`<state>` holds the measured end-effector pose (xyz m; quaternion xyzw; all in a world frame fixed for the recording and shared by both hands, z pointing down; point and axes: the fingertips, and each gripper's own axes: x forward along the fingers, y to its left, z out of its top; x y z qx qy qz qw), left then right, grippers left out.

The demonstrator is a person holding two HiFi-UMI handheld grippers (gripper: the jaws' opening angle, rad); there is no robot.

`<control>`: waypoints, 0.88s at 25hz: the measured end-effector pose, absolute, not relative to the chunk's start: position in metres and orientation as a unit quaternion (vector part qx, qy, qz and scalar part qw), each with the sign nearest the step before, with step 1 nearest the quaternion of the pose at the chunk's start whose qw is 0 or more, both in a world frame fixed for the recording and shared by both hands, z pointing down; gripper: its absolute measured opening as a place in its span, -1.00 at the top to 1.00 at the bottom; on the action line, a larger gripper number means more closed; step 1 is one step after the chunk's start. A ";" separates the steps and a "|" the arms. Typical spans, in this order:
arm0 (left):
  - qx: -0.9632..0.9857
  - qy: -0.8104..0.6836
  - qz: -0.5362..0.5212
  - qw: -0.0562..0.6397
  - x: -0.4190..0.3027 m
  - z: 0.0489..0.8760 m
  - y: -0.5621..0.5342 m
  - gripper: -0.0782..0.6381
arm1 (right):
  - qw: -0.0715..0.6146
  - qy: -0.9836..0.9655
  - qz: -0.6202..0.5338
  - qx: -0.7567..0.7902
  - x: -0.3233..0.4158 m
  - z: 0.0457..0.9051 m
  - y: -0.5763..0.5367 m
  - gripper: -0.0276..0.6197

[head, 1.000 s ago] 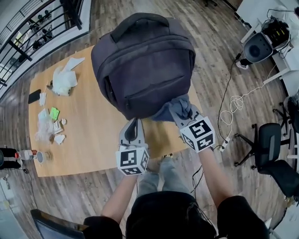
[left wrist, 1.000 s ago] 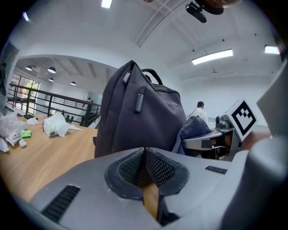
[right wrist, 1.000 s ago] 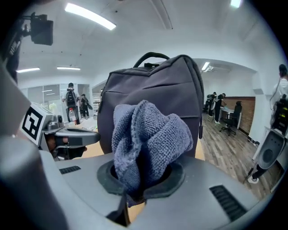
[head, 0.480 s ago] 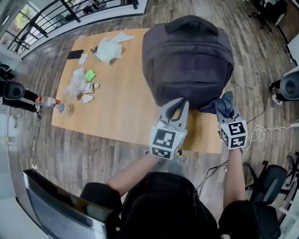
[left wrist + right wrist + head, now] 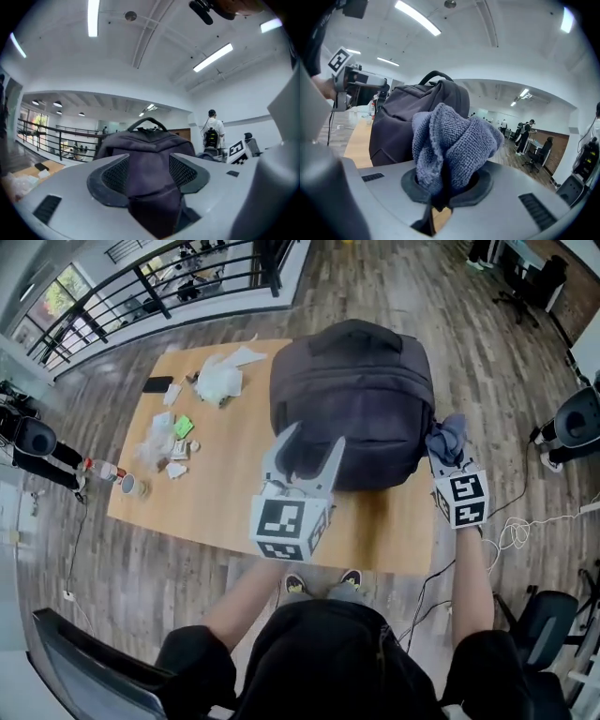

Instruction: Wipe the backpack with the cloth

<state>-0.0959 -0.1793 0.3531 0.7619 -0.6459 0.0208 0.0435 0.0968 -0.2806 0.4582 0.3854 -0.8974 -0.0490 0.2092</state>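
Standing upright by the tabletop's (image 5: 225, 502) right edge was the backpack (image 5: 352, 390), L gripper (image 5: 316, 435) jaws just been opening, wide apart, pads off it, backpack showing thru gap, R gripper (image 5: 448, 454) clamped on cloth (image 5: 446, 434) just beside backpack's right side, free wood left toward scraps (image 5: 167, 435).

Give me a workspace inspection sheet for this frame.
Surface: wooden table, carrying the backpack.
Job's things: dark backpack upright; blue-grey cloth bunched at its right side.
Clutter: crumpled wrappers, phone, green packet on the table's left part.
Grippers: left tongs open, jaws have just been opening, backpack between them but not pinched; right tongs shut on cloth.
Cables: white cable on floor, right.
Surroundings: railing, office chair.
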 end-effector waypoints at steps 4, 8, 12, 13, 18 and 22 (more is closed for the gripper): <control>0.705 -0.707 0.053 0.030 -0.142 0.353 -0.195 0.03 | 0.197 -0.899 -0.056 0.388 0.105 0.450 -0.293 0.77; 0.678 -0.730 0.079 0.042 -0.158 0.369 -0.210 0.02 | 0.187 -0.896 -0.066 0.397 0.107 0.440 -0.319 0.77; 0.659 -0.749 0.061 0.035 -0.160 0.364 -0.198 0.10 | 0.169 -0.894 -0.082 0.406 0.099 0.417 -0.351 0.77; 0.659 -0.750 0.049 0.034 -0.155 0.359 -0.191 0.16 | 0.165 -0.894 -0.088 0.407 0.097 0.411 -0.359 0.77; 0.700 -0.713 0.030 0.018 -0.096 0.352 -0.172 0.60 | 0.134 -0.902 -0.090 0.401 0.082 0.386 -0.393 0.77; 0.745 -0.659 0.102 -0.017 -0.073 0.355 -0.189 0.50 | 0.125 -0.906 -0.082 0.397 0.075 0.385 -0.392 0.77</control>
